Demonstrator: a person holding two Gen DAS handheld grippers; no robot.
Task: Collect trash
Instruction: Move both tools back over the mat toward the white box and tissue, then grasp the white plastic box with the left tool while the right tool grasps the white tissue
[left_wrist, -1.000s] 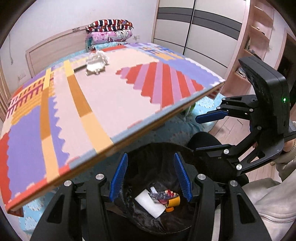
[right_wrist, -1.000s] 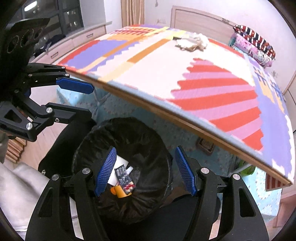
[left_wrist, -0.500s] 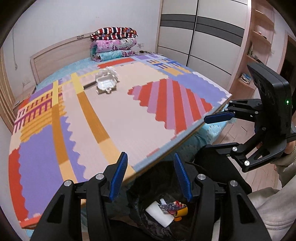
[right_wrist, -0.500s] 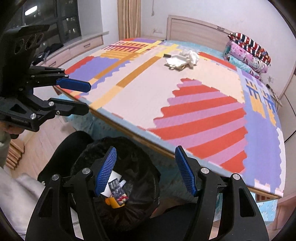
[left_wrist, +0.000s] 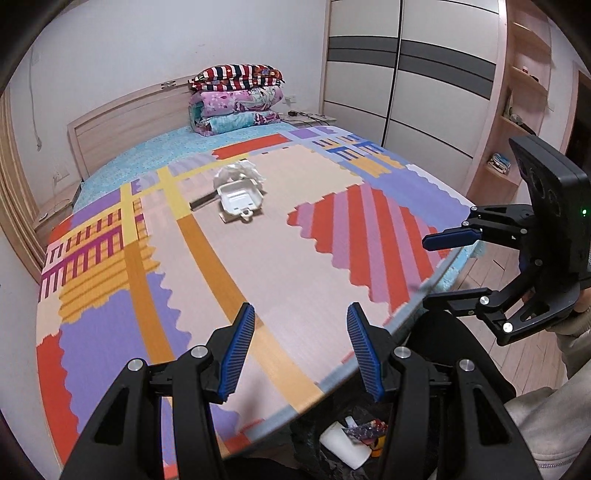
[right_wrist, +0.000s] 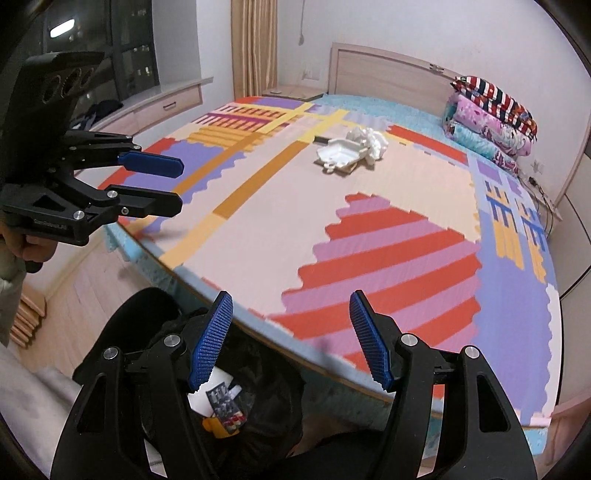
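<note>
A white foam food box (left_wrist: 238, 197) (right_wrist: 341, 153) lies on the far middle of the colourful mat (left_wrist: 280, 266) (right_wrist: 280, 206) covering the bed. Crumpled white tissue (left_wrist: 242, 170) (right_wrist: 371, 142) sits against it and a thin black strip (left_wrist: 202, 201) lies beside it. Below the mat's near edge a black-bagged bin (left_wrist: 308, 432) (right_wrist: 275, 398) holds a white piece, a wrapper and a yellow item. My left gripper (left_wrist: 301, 350) (right_wrist: 181, 184) is open and empty above the mat's edge. My right gripper (right_wrist: 290, 332) (left_wrist: 424, 273) is open and empty too, beside it.
Folded quilts (left_wrist: 236, 99) (right_wrist: 491, 114) are stacked at the headboard. A wardrobe (left_wrist: 406, 81) and open shelves (left_wrist: 517, 110) stand to the right of the bed, a window ledge with drawers (right_wrist: 166, 103) to its left. A person's dark trousers (left_wrist: 450, 339) are by the bin.
Both grippers rose and tilted up from over the bin. The bin slid to the bottom of both views and the bed top with the foam box came into full sight. Jaws unchanged.
</note>
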